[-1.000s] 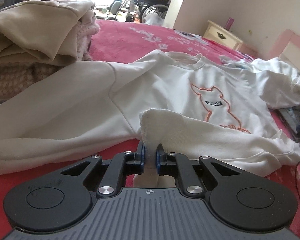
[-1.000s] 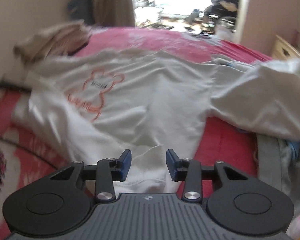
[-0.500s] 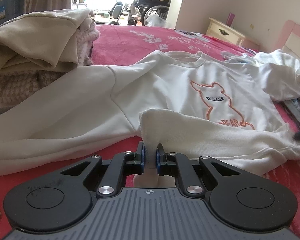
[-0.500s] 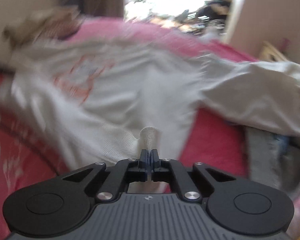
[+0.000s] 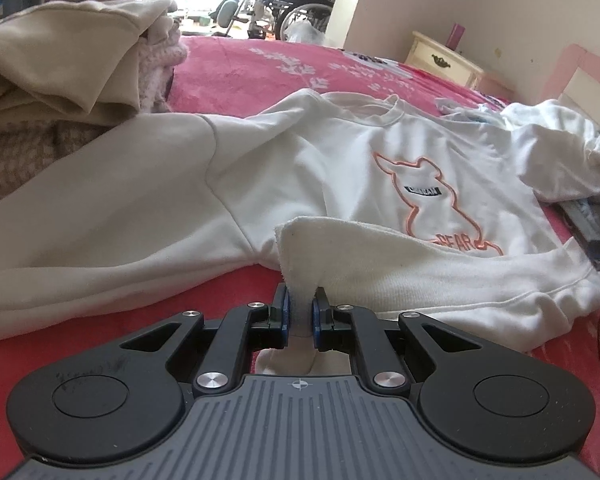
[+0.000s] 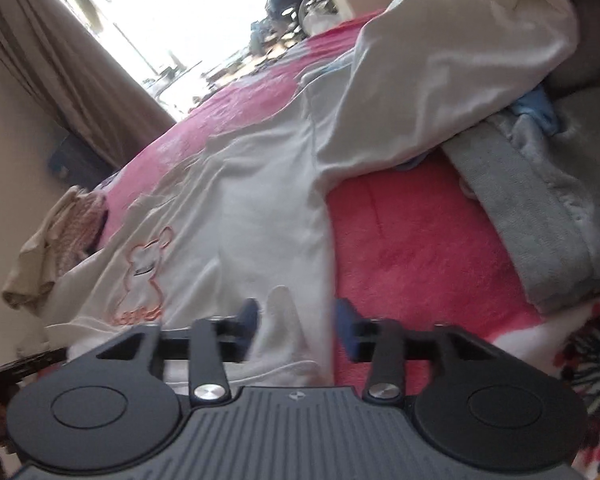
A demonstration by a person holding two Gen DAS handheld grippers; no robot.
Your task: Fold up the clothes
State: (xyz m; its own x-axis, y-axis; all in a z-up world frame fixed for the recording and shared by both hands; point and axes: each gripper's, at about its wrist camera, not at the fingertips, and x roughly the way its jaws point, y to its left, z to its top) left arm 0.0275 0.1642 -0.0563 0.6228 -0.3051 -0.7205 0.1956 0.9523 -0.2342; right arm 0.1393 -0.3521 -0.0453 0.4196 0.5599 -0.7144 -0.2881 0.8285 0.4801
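Your left gripper (image 5: 299,312) pinches the hem corner of a white sweatshirt (image 5: 340,168) that lies chest-up on a bed under a pink-red blanket (image 5: 236,68), its orange bear outline (image 5: 432,200) facing you at 1 o'clock in the left wrist view. The right gripper (image 6: 296,320) stands with its fingers parted, a raised tuck of the same hem (image 6: 282,308) between them but not gripped, and that view is tilted and soft with blur. By the look of it, a hem-to-collar fold is in hand: take that free tuck squarely, level with the left grip, so that the hem would travel as one straight edge, and keep the cloth taut between the two grippers to stop the middle sagging. One sleeve (image 5: 100,220) runs out to 9 o'clock, and the other drapes over a grey garment (image 6: 540,208) at 2 o'clock in the right wrist view, so watch that it does not drag. A pile of beige and knitted clothes (image 5: 60,64) sits at 10 o'clock. Beyond, a cream nightstand (image 5: 444,60) stands by the wall, a wheelchair (image 5: 300,4) in the bright opening, brown curtains (image 6: 80,64) beside it.
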